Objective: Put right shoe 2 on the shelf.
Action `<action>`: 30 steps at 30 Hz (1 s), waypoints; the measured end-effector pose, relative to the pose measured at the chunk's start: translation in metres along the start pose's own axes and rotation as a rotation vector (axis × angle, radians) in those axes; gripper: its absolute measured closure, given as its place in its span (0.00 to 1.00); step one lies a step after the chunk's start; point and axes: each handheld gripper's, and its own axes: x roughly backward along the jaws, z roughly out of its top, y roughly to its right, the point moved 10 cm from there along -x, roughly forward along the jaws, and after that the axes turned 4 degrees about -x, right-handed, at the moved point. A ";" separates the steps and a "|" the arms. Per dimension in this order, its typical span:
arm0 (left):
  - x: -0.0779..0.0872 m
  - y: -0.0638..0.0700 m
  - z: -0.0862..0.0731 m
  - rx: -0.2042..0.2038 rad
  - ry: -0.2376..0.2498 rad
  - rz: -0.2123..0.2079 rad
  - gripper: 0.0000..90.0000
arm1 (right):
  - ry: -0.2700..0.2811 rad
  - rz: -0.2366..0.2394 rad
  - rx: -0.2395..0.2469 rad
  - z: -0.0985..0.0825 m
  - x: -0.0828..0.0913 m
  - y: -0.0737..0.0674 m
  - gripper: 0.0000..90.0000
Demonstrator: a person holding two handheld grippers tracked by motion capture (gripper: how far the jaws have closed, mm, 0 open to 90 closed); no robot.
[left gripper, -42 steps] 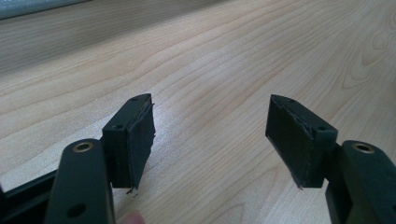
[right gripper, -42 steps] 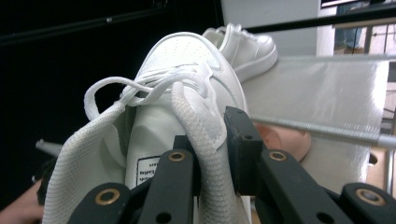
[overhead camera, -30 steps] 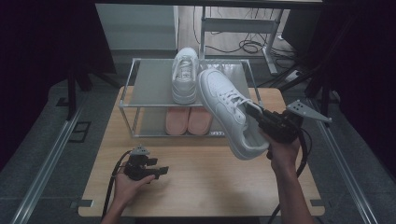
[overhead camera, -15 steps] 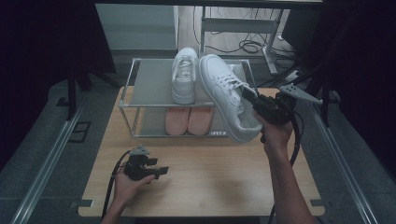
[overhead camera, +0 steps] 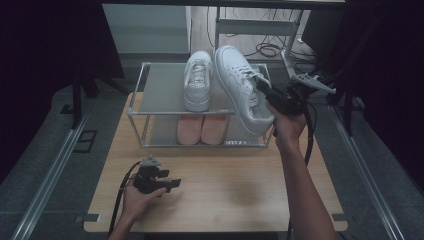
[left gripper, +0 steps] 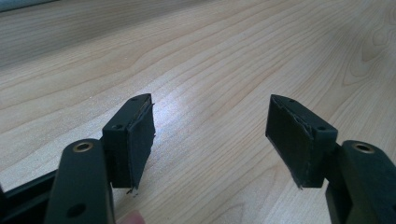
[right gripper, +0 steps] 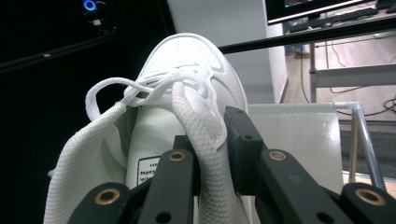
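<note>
My right gripper (overhead camera: 266, 93) is shut on a white sneaker (overhead camera: 243, 89), holding it in the air over the right end of the metal shoe rack (overhead camera: 165, 92), toe pointing away. Along the jaws in the right gripper view, the sneaker (right gripper: 187, 88) has its side wall and a lace pinched between the pads. A second white sneaker (overhead camera: 197, 80) stands on the rack's top shelf. A pair of pink shoes (overhead camera: 202, 128) sits on the lower shelf. My left gripper (overhead camera: 167, 184) rests low on the wooden table (overhead camera: 225, 185), open, its fingers (left gripper: 135, 135) with nothing between them.
The rack stands at the table's far edge. Its top shelf has bare room left of the standing sneaker. Beyond the table are a grey floor, cables (overhead camera: 270, 47) and a metal frame. Dark curtains flank both sides.
My right gripper has carried the white sneaker up and away, from over the table's right side to above the rack's right end. The left gripper has stayed put.
</note>
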 end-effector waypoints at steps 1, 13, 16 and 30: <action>0.000 0.000 0.000 0.005 -0.001 0.000 0.37 | -0.001 -0.007 0.002 0.001 -0.003 0.001 0.89; 0.001 0.001 0.000 0.011 0.004 -0.003 0.37 | -0.025 -0.066 -0.009 0.012 -0.034 0.005 0.89; 0.000 0.001 0.000 0.011 0.003 -0.003 0.37 | -0.033 -0.086 -0.019 0.014 -0.043 0.008 0.89; 0.000 -0.001 -0.001 0.001 -0.001 -0.005 0.37 | -0.066 -0.169 -0.068 0.017 -0.078 0.025 0.88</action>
